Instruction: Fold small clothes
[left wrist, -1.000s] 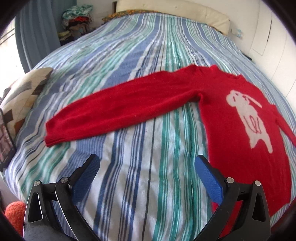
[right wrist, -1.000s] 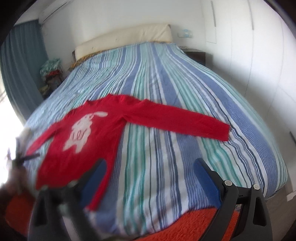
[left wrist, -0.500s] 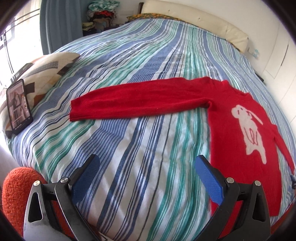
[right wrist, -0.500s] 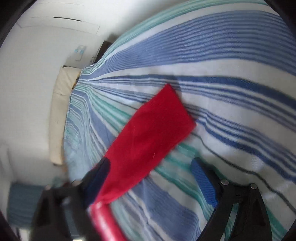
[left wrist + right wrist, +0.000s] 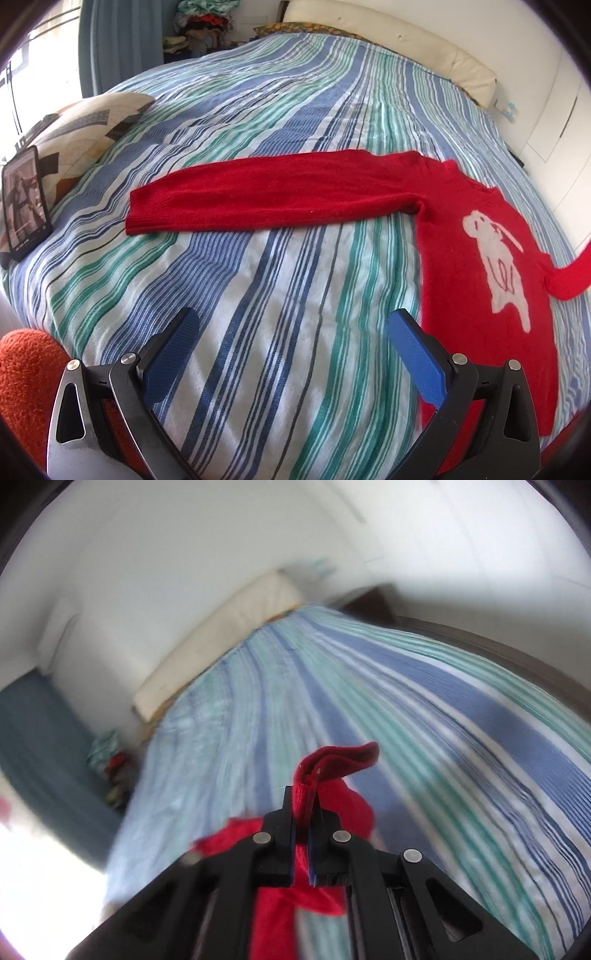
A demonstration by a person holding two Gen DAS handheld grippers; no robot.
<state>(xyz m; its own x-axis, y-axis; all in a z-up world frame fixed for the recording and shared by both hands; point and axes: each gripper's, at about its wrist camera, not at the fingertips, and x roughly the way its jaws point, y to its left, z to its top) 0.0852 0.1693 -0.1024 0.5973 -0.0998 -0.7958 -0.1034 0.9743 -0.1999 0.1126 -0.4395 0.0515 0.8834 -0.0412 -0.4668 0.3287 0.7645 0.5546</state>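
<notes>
Right gripper (image 5: 303,834) pinching red sweater's cuff (image 5: 332,764), lifted off striped bed (image 5: 424,709) for folding inward; left gripper (image 5: 291,354) spread, empty.

A red knit sweater (image 5: 476,280) with a white dog figure on its chest lies front-up on the striped bed (image 5: 280,110). One sleeve (image 5: 273,195) stretches flat across the stripes; the other sleeve's cuff (image 5: 332,764) is lifted, pinched, and folded over.

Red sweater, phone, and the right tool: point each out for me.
red sweater (image 5: 458,266): left wrist view, chest beside the white animal.
phone (image 5: 26,201): left wrist view, screen centre.
right tool (image 5: 303,805): right wrist view, between tips clamping the sleeve cuff.
</notes>
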